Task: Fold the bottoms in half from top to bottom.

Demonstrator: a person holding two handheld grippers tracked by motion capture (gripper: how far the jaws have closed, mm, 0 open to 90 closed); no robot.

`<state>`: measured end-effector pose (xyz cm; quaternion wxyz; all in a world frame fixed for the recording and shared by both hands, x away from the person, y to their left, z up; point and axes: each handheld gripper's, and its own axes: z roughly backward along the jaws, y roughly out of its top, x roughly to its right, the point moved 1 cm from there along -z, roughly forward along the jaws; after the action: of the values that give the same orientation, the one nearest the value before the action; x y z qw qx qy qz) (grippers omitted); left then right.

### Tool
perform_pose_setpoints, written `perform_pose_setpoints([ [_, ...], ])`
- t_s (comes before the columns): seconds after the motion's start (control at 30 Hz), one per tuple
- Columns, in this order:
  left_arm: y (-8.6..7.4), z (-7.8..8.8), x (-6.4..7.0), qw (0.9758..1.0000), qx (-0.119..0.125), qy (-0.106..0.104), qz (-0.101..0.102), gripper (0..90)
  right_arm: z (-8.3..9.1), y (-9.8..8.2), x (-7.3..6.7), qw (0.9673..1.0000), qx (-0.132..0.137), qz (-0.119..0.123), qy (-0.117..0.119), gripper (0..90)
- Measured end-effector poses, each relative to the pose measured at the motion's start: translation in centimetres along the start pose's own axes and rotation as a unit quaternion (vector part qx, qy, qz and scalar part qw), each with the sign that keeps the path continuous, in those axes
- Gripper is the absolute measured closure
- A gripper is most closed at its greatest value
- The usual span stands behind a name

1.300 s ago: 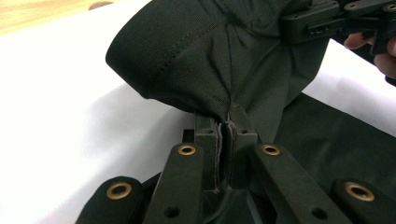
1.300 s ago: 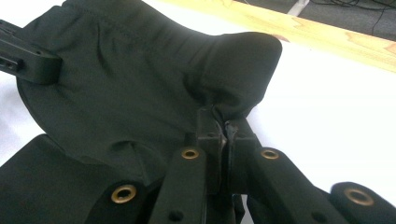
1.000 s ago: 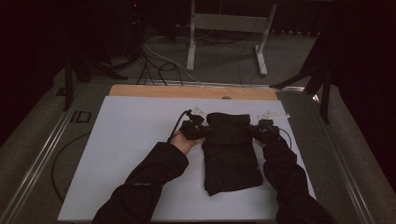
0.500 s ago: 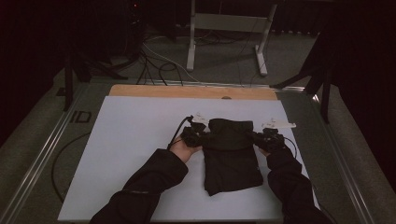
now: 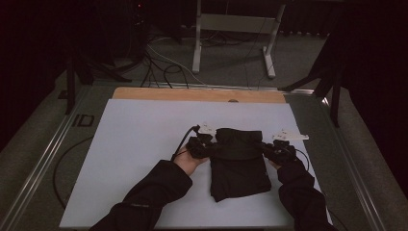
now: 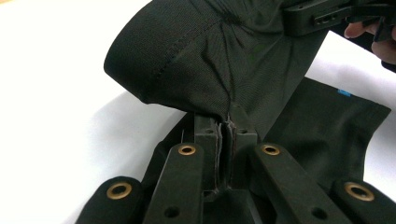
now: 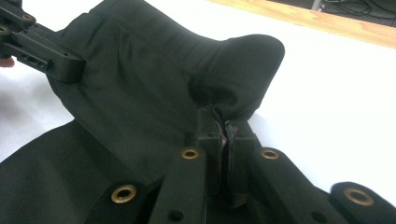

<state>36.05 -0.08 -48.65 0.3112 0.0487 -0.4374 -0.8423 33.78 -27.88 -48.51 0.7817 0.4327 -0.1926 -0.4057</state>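
**Fold in progress: both corners held, slip risk**

The white surface [image 5: 144,159] carries my black garment [image 5: 239,163] at centre-right of the high view. My left gripper [image 5: 208,146] and right gripper [image 5: 269,149] each have fingers clamped shut on a far corner, cloth bunched between them. Uneven travel of my hands would skew the fold; thin cloth pinched at the tips may pull free.
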Motion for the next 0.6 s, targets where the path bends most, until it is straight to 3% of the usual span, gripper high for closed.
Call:
perform_pose_setpoints([
  [0.6, -1.6, 0.5, 1.3, 0.9999, -0.009, -0.007, -0.006, 87.4, 1.3, -1.4, -1.6, 0.9999, 0.002, -0.002, 0.015, 87.2],
])
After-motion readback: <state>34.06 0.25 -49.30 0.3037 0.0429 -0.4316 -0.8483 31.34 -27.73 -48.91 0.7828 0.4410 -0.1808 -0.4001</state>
